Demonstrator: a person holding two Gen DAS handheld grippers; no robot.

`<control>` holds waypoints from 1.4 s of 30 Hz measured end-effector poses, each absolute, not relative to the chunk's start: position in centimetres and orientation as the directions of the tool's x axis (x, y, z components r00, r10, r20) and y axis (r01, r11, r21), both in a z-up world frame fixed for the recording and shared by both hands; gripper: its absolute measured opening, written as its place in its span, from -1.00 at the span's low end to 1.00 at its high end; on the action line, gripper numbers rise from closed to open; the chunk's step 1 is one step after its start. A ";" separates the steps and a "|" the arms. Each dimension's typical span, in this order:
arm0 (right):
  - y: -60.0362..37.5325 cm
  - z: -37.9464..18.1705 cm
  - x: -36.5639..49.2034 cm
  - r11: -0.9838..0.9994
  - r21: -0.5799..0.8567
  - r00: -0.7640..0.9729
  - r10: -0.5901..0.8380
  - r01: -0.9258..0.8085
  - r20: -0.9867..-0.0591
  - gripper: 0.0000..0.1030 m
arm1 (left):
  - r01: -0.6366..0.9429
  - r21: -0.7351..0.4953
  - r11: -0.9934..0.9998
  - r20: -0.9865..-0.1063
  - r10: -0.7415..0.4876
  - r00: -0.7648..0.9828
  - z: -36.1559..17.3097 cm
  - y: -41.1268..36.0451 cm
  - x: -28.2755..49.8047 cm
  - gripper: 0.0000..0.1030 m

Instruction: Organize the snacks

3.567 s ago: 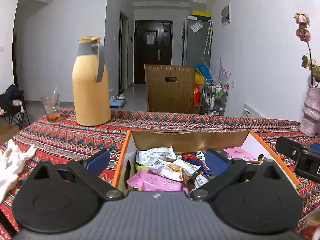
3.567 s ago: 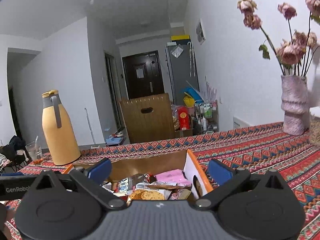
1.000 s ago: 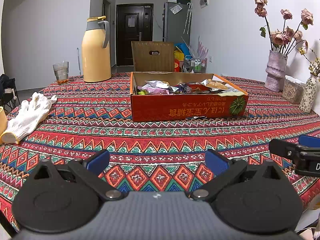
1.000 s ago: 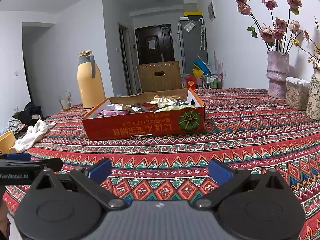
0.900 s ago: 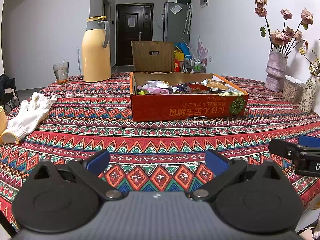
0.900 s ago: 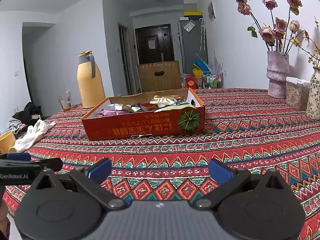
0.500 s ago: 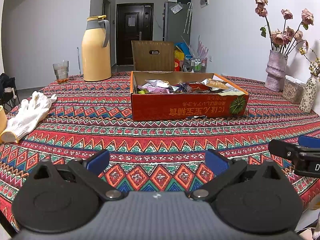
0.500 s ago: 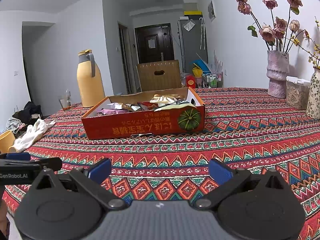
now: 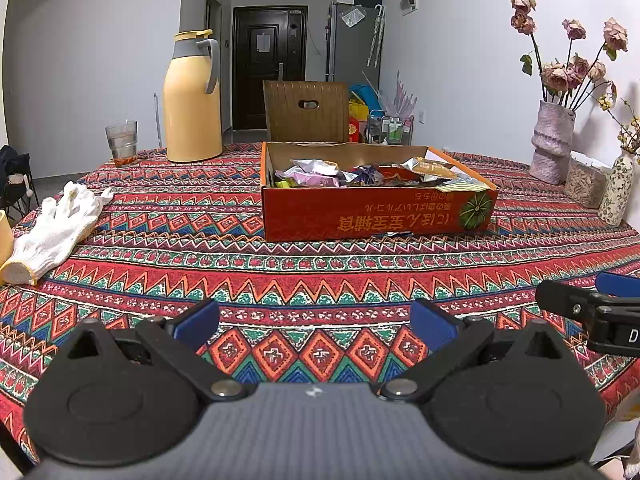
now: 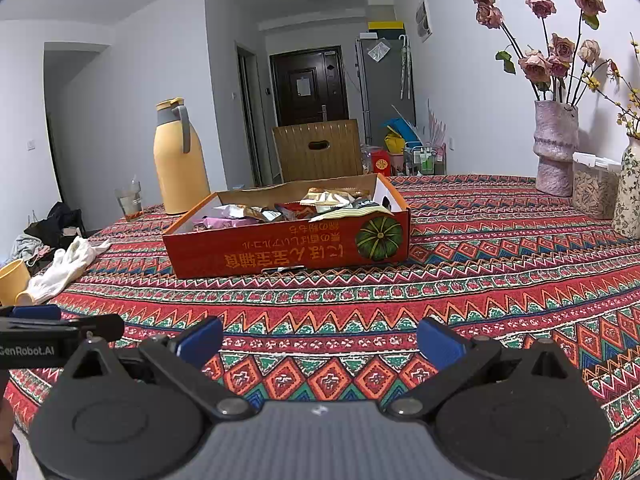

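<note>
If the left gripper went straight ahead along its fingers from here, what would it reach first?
Probably the near wall of the orange snack box. The left gripper is open and empty over bare tablecloth, with nothing between; its height above the cloth is unclear.

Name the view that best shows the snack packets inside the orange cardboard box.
The left wrist view: it looks straight over the orange cardboard box wall onto the snack packets. The right wrist view sees the box obliquely, packets partly hidden behind its rim.
</note>
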State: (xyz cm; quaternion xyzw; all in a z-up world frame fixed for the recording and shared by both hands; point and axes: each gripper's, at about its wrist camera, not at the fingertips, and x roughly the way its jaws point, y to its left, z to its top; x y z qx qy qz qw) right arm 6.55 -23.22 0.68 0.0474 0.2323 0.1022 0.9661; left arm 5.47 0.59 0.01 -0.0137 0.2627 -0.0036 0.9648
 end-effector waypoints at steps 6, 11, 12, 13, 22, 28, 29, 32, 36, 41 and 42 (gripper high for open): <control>-23.3 0.6 6.5 0.975 0.139 0.871 0.220 -0.176 -0.439 1.00 | 0.000 -0.029 1.000 -0.506 -0.014 0.862 0.0 0.6 5.5 1.00; -23.3 0.6 6.5 0.975 0.138 0.871 0.219 -0.176 -0.439 1.00 | -0.001 -0.029 1.000 -0.508 -0.014 0.861 0.0 0.6 5.5 1.00; -23.3 0.6 6.5 0.975 0.138 0.871 0.219 -0.176 -0.439 1.00 | -0.001 -0.029 1.000 -0.508 -0.014 0.861 0.0 0.6 5.5 1.00; -23.3 0.6 6.5 0.975 0.138 0.871 0.219 -0.176 -0.439 1.00 | -0.001 -0.030 1.000 -0.508 -0.015 0.861 0.0 0.6 5.5 1.00; -23.3 0.4 6.5 0.975 0.137 0.871 0.219 -0.177 -0.440 1.00 | -0.001 -0.033 0.999 -0.509 -0.016 0.861 0.0 0.6 5.5 1.00; -23.3 0.3 6.5 0.975 0.136 0.870 0.219 -0.177 -0.441 1.00 | -0.001 -0.039 0.999 -0.514 -0.019 0.858 0.0 0.7 5.6 1.00; -23.3 0.3 6.5 0.975 0.136 0.870 0.219 -0.177 -0.441 1.00 | -0.002 -0.040 0.999 -0.514 -0.019 0.858 0.0 0.7 5.6 1.00; -23.3 0.3 6.5 0.975 0.136 0.870 0.219 -0.176 -0.442 1.00 | -0.003 -0.041 0.999 -0.513 -0.019 0.858 0.0 0.7 5.6 1.00; -23.3 0.3 6.5 0.975 0.135 0.870 0.219 -0.177 -0.443 1.00 | 0.002 -0.047 0.999 -0.512 -0.026 0.858 -0.1 0.8 5.6 1.00; -23.2 0.2 6.5 0.975 0.136 0.869 0.218 -0.176 -0.445 1.00 | 0.004 -0.049 0.999 -0.507 -0.028 0.862 -0.1 0.8 5.6 1.00; -23.2 0.1 6.5 0.975 0.135 0.868 0.219 -0.176 -0.446 1.00 | 0.007 -0.050 0.999 -0.505 -0.031 0.862 -0.1 0.7 5.5 1.00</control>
